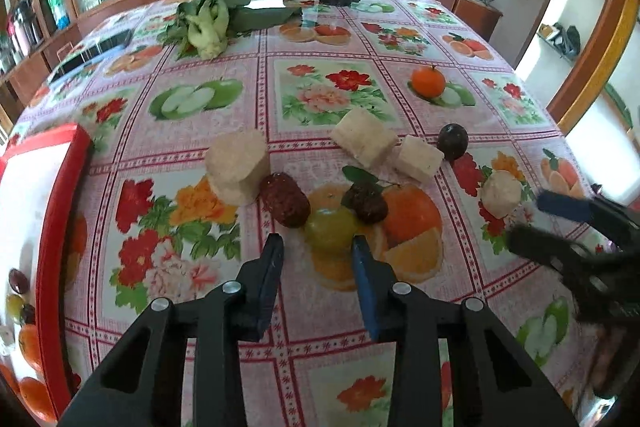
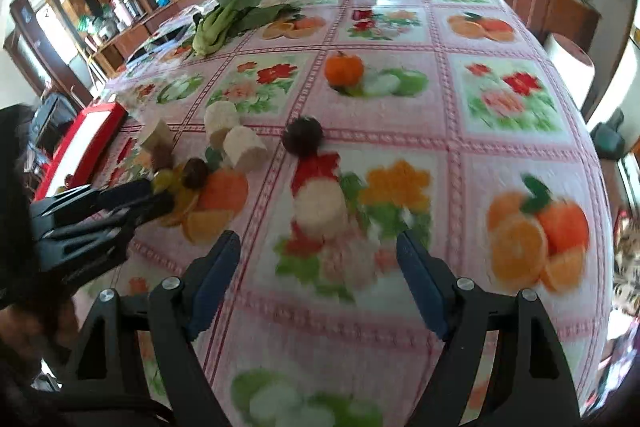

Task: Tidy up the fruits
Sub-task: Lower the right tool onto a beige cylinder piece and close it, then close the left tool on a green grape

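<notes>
Two hand-held claws are working over a tabletop (image 1: 248,75) covered in a fruit-and-flower print cloth. The left claw (image 1: 318,247) is hovering with its fingers apart and holding nothing, the green grape (image 1: 331,229) sitting just ahead of its tips. Touching that grape on the far side are two dark red dates (image 1: 285,199), and beyond them pale cut chunks (image 1: 237,167) are lying in a loose row. A dark round fruit (image 1: 452,141) is resting well to the right of the grape, and an orange tangerine (image 1: 428,81) sits farther back. The right claw (image 2: 319,245) is also spread wide and empty, hanging just short of another pale chunk (image 2: 320,207). A red-rimmed tray (image 1: 60,187) is lying left of the grape, already holding several fruits.
</notes>
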Motion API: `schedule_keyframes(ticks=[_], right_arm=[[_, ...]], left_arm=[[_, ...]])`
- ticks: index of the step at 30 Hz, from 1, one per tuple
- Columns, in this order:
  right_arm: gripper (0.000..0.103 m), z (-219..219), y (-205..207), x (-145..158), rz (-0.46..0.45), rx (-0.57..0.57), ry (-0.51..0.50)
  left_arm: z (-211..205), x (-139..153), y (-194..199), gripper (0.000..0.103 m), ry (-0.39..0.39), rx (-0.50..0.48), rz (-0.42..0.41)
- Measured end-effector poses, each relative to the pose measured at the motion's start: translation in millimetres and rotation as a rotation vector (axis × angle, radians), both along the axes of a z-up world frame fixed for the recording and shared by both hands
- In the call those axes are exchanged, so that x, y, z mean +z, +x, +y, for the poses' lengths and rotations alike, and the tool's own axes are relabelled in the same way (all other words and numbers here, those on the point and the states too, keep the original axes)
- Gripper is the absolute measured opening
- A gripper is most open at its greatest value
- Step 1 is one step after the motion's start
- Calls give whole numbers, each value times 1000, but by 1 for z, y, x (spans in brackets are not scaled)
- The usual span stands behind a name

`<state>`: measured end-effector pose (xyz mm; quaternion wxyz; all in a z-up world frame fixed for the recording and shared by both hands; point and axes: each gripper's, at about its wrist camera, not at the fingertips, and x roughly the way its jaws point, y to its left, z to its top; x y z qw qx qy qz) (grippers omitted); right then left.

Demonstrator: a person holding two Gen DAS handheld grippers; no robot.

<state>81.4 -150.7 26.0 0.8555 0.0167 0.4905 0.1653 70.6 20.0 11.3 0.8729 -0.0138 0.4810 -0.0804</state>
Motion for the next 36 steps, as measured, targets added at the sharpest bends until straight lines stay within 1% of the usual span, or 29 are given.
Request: schedule_keyframes(ticks=[2,3,4,5,6,7,8,10,12,17,21,24,26,27,28,29,30,33,34,36], right_arm=[[80,7,9,-5,3,12,-27],[77,10,10,-6,-8,19,-48],[66,14,10,-6,-21,31,-74],[61,20,11,-7,-33,49,-124],[51,22,11,-6,-41,54,-154],[44,24,12,-6,-45,58,-176],[42,25,12,-6,-52,66,-196],[30,24,13,-6,-53,73,-202],[30,23,12,-5,-44,73,-199],[30,16,9,-4,-26,63,-145],[30,14,11,-4,-15,59,-125],[31,14,10,-3,-6,56,-114],[31,12,9,-1,1,49,-89],[31,10,8,2,-5,44,-80],[31,8,7,5,-15,40,-68],[31,5,4,9,-29,44,-46],[31,3,2,12,-40,45,-35],[41,-2,0,14,-55,56,-41],[41,-3,1,11,-52,55,-46],[43,-6,6,6,-20,64,-13]], left_arm=[[6,1,-3,35,-22,5,8],[8,1,-5,35,-34,4,9],[11,1,-7,35,-49,1,12],[12,2,-8,35,-52,0,12],[14,1,-9,35,-57,-6,14],[15,1,-10,36,-62,-11,16],[16,1,-12,39,-69,-19,17],[16,2,-14,44,-71,-33,19],[15,2,-15,47,-70,-40,20],[18,3,-17,50,-119,-39,23],[10,1,-6,50,-81,-24,10],[5,1,1,50,-72,-9,-1],[1,0,3,47,-61,-5,-8],[1,0,3,43,-59,-7,-10],[1,0,2,29,-62,-8,-13],[3,0,1,24,-64,-6,-13],[6,-1,2,24,-73,-2,-12],[12,0,1,24,-114,24,2],[13,0,0,24,-124,29,4],[15,0,-4,23,-146,34,7]])
